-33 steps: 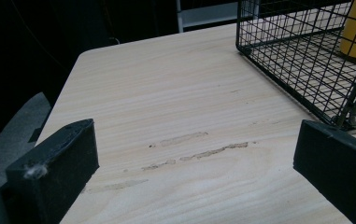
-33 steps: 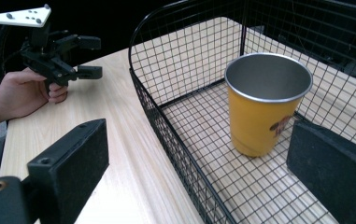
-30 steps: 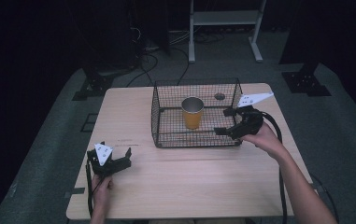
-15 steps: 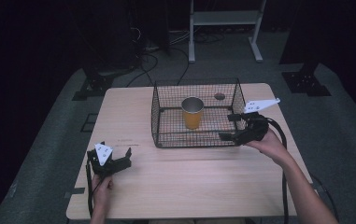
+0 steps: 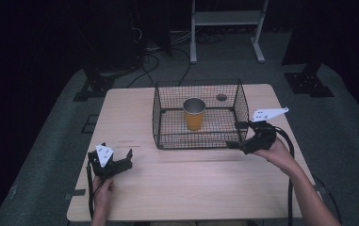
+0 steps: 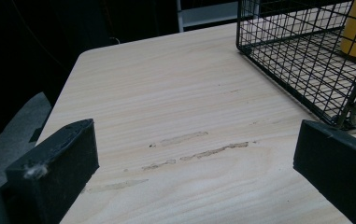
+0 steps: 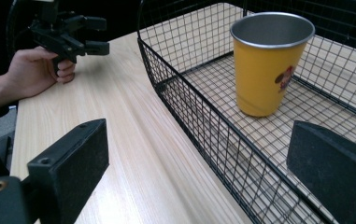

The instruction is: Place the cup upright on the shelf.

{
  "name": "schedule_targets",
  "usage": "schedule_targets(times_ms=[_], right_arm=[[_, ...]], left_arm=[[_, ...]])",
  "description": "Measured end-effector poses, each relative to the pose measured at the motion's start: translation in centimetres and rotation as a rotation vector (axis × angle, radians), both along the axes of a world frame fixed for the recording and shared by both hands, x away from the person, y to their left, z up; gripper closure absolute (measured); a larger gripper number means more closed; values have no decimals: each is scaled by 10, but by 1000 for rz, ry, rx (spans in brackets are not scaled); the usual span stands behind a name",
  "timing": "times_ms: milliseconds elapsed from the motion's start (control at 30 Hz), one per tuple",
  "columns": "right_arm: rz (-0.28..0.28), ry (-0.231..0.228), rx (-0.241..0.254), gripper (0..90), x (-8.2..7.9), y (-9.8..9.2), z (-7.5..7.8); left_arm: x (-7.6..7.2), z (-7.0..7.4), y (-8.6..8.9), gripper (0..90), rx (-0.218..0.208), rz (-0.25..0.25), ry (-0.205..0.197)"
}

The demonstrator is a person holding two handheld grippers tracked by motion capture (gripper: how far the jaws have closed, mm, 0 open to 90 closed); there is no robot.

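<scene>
A black wire basket (image 5: 198, 136) stands on the wooden table (image 5: 191, 183), holding an upright yellow cup (image 5: 193, 114) with a metal inside. My right gripper (image 5: 233, 135) is at the basket's near right corner, open. In the right gripper view the basket's wall (image 7: 189, 107) runs between my right gripper's (image 7: 199, 168) jaws without touching either pad, and the cup (image 7: 269, 65) stands beyond them. My left gripper (image 5: 123, 160) rests at the table's front left, open and holding nothing. In the left gripper view its jaws (image 6: 194, 158) frame bare wood, with the basket (image 6: 306, 60) at the upper right.
A small round hole (image 5: 221, 97) sits in the tabletop behind the basket. A white metal stand (image 5: 224, 28) and black equipment bases stand on the grey floor beyond the table. The table's edges are near both hands.
My right gripper has drifted toward the near right and a little lower, along the basket's right corner. The left gripper, basket and cup have not moved.
</scene>
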State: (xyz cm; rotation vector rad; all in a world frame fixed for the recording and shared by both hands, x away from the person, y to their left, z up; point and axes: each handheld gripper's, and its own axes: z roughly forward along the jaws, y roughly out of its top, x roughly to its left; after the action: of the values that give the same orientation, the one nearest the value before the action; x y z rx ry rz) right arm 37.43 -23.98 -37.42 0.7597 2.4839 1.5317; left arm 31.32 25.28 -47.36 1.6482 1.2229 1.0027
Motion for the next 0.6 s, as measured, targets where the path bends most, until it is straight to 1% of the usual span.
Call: schedule_targets(times_ms=[33,100,167,200,300,367,433,500,533,600], right_arm=[[-2,10,10,52,-1,-2,-3],[-2,18,4,52,-2,-3,-4],[-6,14,14,52,-4,-5,-6],[-7,15,6,52,-6,-5,-8],[-7,21,10,52,-9,-7,-11],[-7,21,2,52,-10,-7,-12],[-7,25,20,52,-12,-9,-13],[-9,22,14,52,-15,-10,-15],[-8,24,22,52,-16,-11,-16],[-9,20,19,52,-18,-11,-17]], left_arm=[[0,0,0,0,0,0,0],[0,0,0,0,0,0,0],[0,0,0,0,0,0,0],[0,0,0,0,0,0,0],[0,0,0,0,0,0,0],[0,0,0,0,0,0,0],[0,0,0,0,0,0,-1],[0,0,0,0,0,0,-1],[0,0,0,0,0,1,-1],[0,0,0,0,-1,0,-1]])
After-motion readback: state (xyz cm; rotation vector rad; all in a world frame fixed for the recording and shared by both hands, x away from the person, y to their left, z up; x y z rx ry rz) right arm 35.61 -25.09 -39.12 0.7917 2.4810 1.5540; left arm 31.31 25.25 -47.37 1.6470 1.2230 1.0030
